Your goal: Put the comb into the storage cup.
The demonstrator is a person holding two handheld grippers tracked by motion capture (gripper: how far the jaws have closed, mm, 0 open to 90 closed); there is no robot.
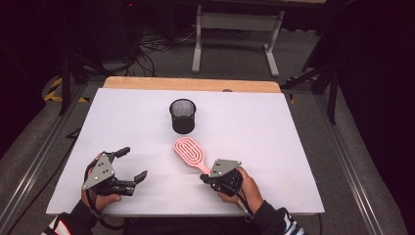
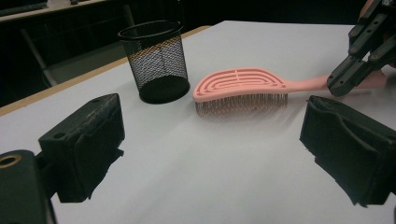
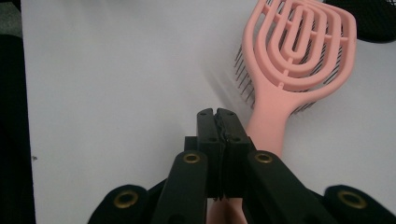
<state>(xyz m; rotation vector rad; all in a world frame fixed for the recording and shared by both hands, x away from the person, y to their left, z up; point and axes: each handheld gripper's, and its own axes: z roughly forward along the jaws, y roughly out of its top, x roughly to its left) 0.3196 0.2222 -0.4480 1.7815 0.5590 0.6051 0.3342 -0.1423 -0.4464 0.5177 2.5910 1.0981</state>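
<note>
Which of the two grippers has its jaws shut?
The right gripper: jaws pressed together beside the pink brush's handle, holding nothing. The left gripper stands wide open.

black fingers (image 2: 84, 144), brass screws, striped sleeves (image 1: 286, 226)

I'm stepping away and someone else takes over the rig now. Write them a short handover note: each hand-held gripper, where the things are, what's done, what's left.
Right hand-held gripper: jaws shut together above the handle of the pink hairbrush, nothing between them; brush not gripped.
Left hand-held gripper: open, holding nothing, low over the white table at the near left.
Hairbrush: lies bristles down in the table's middle, handle toward the right hand-held gripper.
Black mesh cup: upright behind the brush, apart from it.
Done: right hand-held gripper brought to the handle.
Left: probably open the jaws, grip the handle, lift, perhaps into the cup.
</note>
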